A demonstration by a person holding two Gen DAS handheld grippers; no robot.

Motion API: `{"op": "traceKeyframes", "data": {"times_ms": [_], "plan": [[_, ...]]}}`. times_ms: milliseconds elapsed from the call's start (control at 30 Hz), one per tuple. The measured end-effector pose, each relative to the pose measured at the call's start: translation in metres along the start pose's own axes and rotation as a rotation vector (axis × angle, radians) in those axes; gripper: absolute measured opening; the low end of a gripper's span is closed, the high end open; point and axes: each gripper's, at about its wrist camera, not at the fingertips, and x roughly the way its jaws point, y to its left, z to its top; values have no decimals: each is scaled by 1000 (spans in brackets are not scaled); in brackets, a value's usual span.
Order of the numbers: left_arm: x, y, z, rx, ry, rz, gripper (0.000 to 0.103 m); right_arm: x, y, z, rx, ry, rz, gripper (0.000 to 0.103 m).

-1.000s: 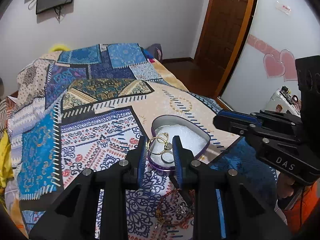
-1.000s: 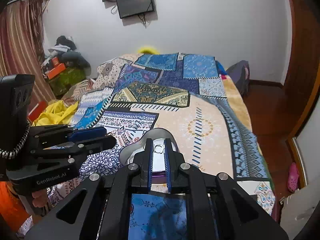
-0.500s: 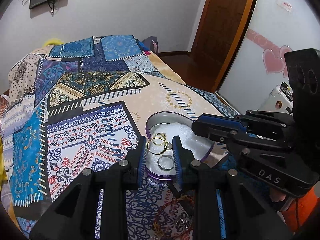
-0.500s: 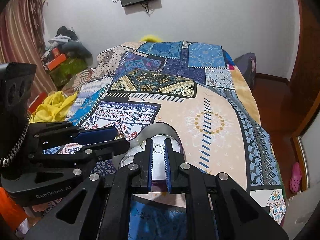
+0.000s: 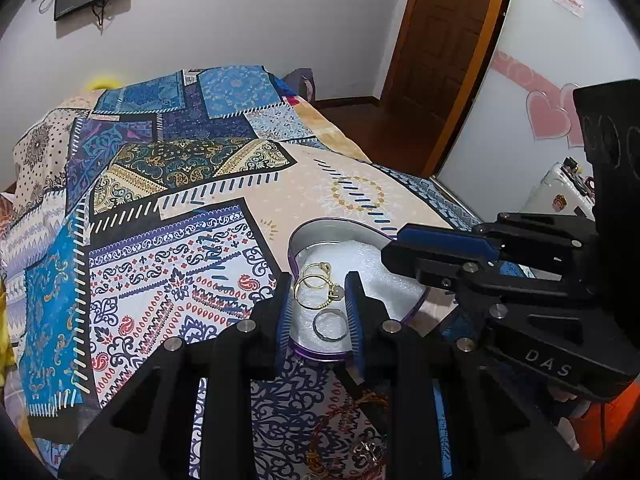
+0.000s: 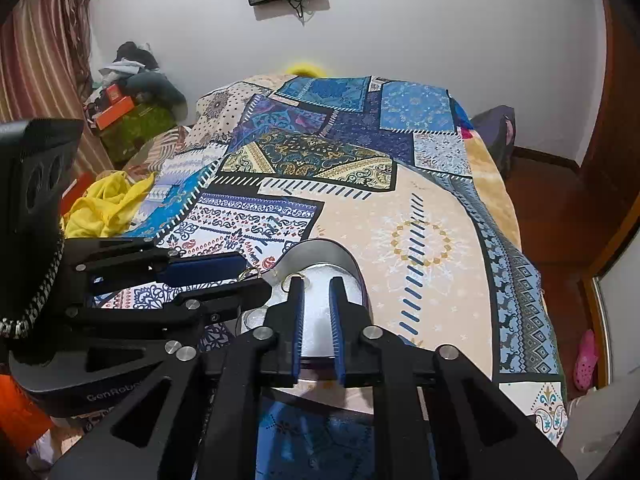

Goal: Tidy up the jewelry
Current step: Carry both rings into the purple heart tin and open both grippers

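Left gripper and right gripper, both parted, empty, over purple heart-shaped tin holding 3 rings on patchwork bedspread; bracelets lie nearer, partly hidden.

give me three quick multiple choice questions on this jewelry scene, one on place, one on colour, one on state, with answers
1. Where do the gold rings lie?
A. on the white foam inside the heart-shaped tin
B. on the bare bedspread
C. on the floor by the door

2. What colour is the single ring nearest the left tool?
A. red
B. silver
C. black

3. How do the fingers of the right tool stand?
A. clamped on a necklace
C. pressed flat together
B. apart, with nothing between them

Answers:
1. A: the left wrist view shows the gold rings resting on the foam within the tin's wall.
2. B: it is pale grey metal, unlike the yellow ones above it.
3. B: the right wrist view shows a clear gap between the blue pads, with only foam beyond it.
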Motion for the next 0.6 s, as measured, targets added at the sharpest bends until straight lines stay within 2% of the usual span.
{"op": "traceKeyframes", "data": {"times_ms": [267,400,600], "plan": [[-4,-3,1,6,6,2,26,-16,-3,3,10,-29,-20,16],[-7,-5,1,8,15,7,32,-28,-1,3,12,-49,-30,16],[-32,-2,-1,2,-23,55,35,-39,3,1,1,-57,-48,17]]}}
